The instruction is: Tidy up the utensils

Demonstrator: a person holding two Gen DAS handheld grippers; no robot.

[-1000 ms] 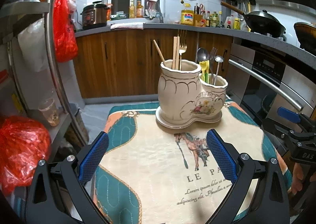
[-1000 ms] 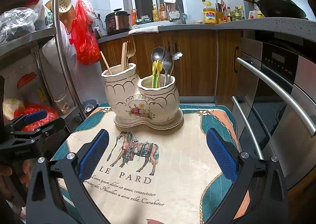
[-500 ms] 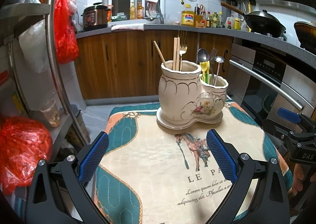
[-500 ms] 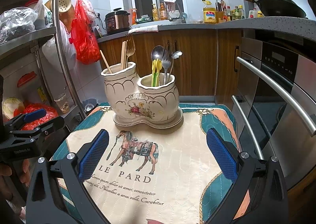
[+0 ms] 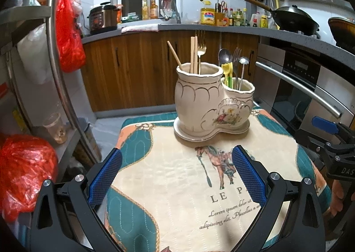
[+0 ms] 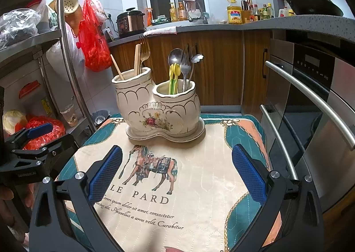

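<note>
A cream ceramic double-pot utensil holder point(image 5: 208, 107) point(image 6: 158, 107) stands at the far end of a horse-print mat point(image 5: 188, 189) point(image 6: 168, 185). Its taller pot holds wooden chopsticks point(image 5: 193, 54) point(image 6: 137, 58) and a gold fork point(image 5: 201, 50) point(image 6: 145, 52). The lower pot holds a spoon point(image 5: 223, 56) point(image 6: 175, 56), a steel fork point(image 6: 184, 66) and yellow-green plastic utensils point(image 5: 227, 74) point(image 6: 173, 77). My left gripper point(image 5: 176, 174) is open over the mat's near left, with nothing between its fingers. My right gripper point(image 6: 176, 174) is open over the near right, also holding nothing.
A metal rack point(image 6: 66, 56) with red bags point(image 5: 24, 172) stands to the left. An oven with steel handles point(image 6: 310, 96) is on the right. Wooden cabinets point(image 5: 133, 70) and a cluttered counter point(image 5: 199, 26) lie behind. A hand point(image 5: 337, 198) grips the right tool.
Both views have shifted very slightly; the holder sits a little nearer and lower in the right wrist view. Nothing was gripped or released.
</note>
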